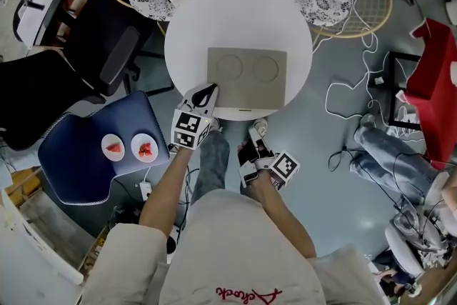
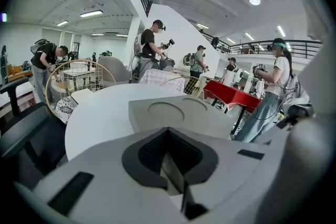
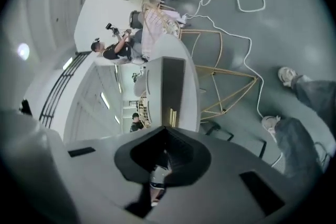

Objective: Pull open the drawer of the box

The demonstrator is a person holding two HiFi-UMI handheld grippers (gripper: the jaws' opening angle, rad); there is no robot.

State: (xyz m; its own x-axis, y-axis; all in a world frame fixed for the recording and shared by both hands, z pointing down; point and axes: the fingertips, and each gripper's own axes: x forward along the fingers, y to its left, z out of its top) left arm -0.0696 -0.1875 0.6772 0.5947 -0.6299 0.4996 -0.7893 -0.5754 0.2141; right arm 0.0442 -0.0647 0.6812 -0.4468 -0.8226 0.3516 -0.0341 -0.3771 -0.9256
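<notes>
Box [image 1: 247,78], centre frame: likely light, rigid, may slide. Pinch small pull [image 1: 245,110], lower edge. Left tool [image 1: 207,93], right tool [image 1: 258,131]: pressed together, empty.

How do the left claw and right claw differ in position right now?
Left claw sits above the table, at the box's near left corner; right claw hangs off the table's edge, before the drawer front. Left is level, right rolled sideways. Both are shut, empty.

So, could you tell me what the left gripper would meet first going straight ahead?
Probably the box, at its near left corner; nothing shows between it and the left gripper, though depth is unclear.
</notes>
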